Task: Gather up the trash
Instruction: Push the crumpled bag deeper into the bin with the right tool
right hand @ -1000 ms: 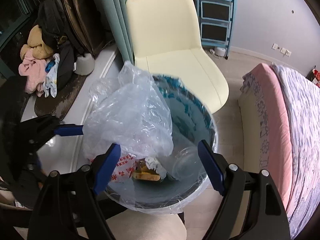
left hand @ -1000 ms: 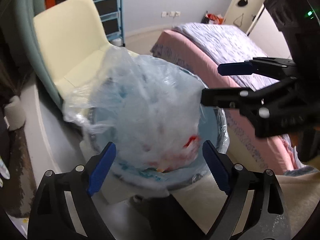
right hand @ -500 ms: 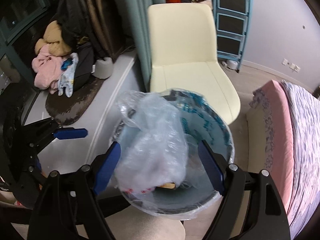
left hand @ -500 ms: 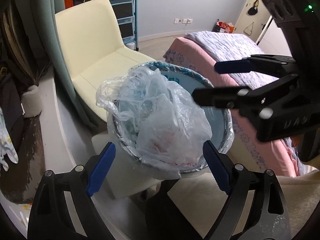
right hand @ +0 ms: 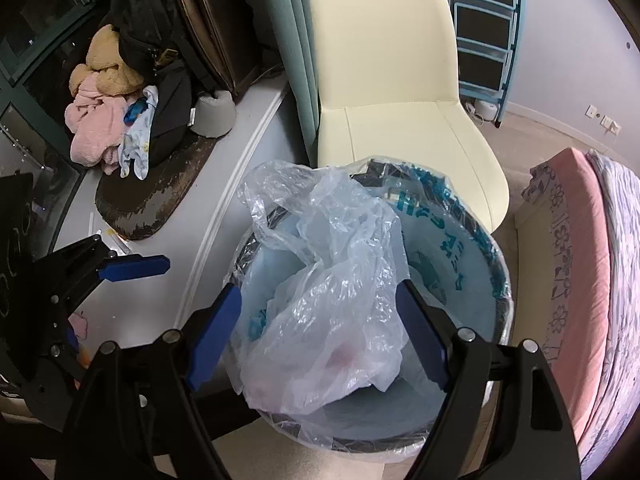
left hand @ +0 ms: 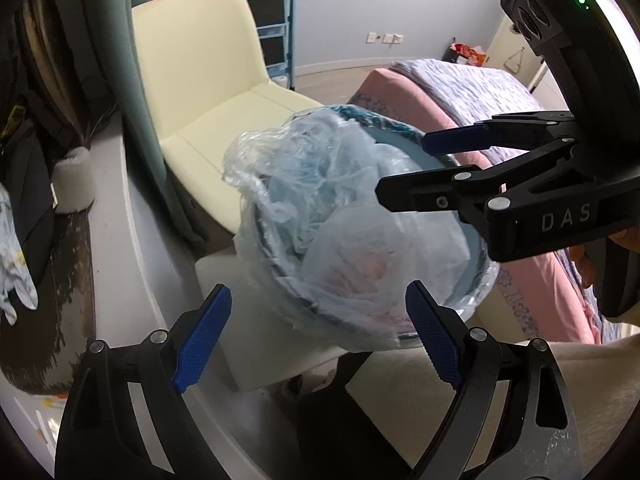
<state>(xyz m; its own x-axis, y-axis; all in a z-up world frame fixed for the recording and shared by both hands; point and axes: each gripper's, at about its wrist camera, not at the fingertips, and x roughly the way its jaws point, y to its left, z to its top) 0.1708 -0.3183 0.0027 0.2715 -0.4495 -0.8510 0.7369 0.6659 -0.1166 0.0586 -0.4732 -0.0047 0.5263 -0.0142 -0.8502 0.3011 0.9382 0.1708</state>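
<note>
A round bin (right hand: 502,280) with a metal rim and a pale blue liner printed in teal stands below both grippers. A crumpled clear plastic bag (right hand: 332,292) with something pink-red inside rests in the bin's left half, its top sticking up over the rim. My right gripper (right hand: 319,300) hangs open above it, the bag showing between its blue pads without touching them. One pad (right hand: 136,269) of my left gripper reaches in from the left. In the left wrist view the bag (left hand: 340,216) fills the bin (left hand: 474,304). My left gripper (left hand: 319,304) is open at the near rim, and my right gripper (left hand: 404,168) is open over the far right rim.
A cream chair (right hand: 392,100) stands just behind the bin, with a teal curtain (right hand: 296,40) to its left. A bed (right hand: 576,280) with a pink side runs along the right. Clothes and a plush toy (right hand: 104,120) are piled at the far left.
The plastic bag, billowing high and close to both cameras a second ago, has sunk into the bin. Both grippers have drawn back from it, jaws still wide.
</note>
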